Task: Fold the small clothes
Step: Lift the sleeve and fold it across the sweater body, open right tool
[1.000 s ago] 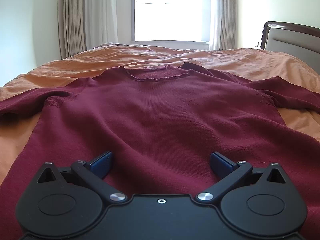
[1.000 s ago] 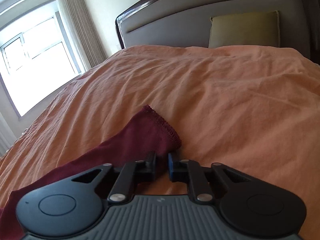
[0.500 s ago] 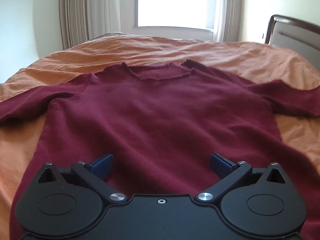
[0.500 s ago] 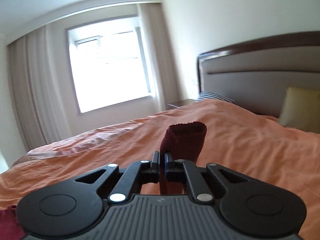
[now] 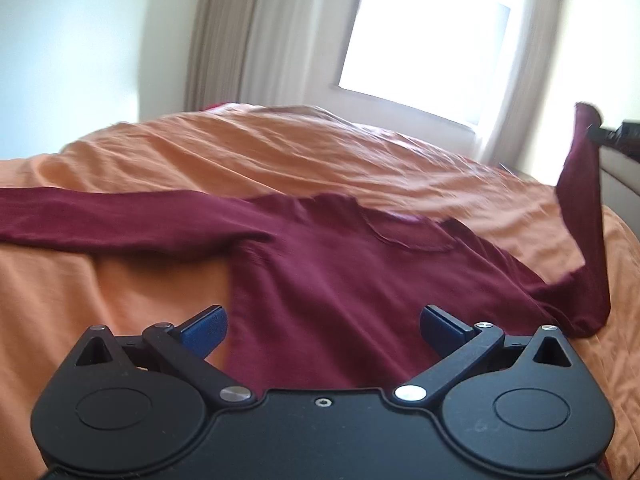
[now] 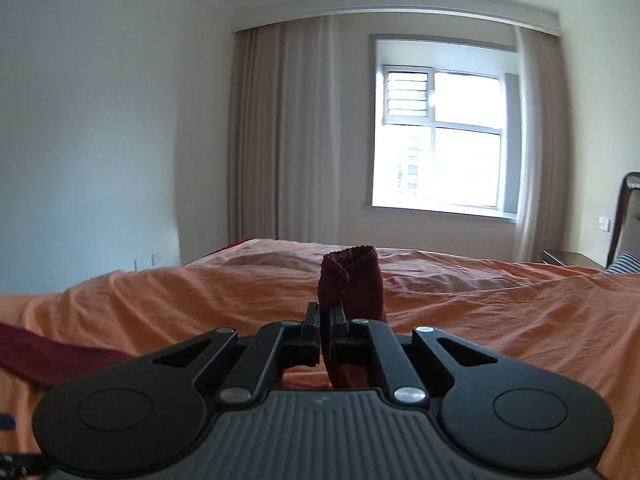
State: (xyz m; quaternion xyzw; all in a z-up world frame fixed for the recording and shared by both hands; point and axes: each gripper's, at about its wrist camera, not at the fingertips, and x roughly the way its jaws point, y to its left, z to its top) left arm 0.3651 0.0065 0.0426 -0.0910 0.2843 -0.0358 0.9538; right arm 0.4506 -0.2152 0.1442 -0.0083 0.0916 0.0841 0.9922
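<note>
A dark red long-sleeved sweater (image 5: 340, 280) lies spread on the orange bedcover (image 5: 280, 152), neckline away from me. My left gripper (image 5: 322, 326) hovers open above its lower body, blue pads wide apart, nothing between them. My right gripper (image 6: 325, 322) is shut on the right sleeve's cuff (image 6: 352, 280), which sticks up past the fingers. In the left wrist view that sleeve (image 5: 584, 208) rises steeply off the bed to the right gripper (image 5: 600, 134) at the right edge. The left sleeve (image 5: 100, 220) lies stretched out flat to the left.
A bright window (image 6: 440, 140) with pale curtains (image 6: 280, 140) stands behind the bed. The dark headboard (image 6: 624, 216) and a striped pillow (image 6: 626, 262) are at the right. White wall fills the left.
The right gripper has lifted the sleeve cuff off the bed and swung round from the headboard toward the window. The left gripper rose and rolled, showing the sweater from further left.
</note>
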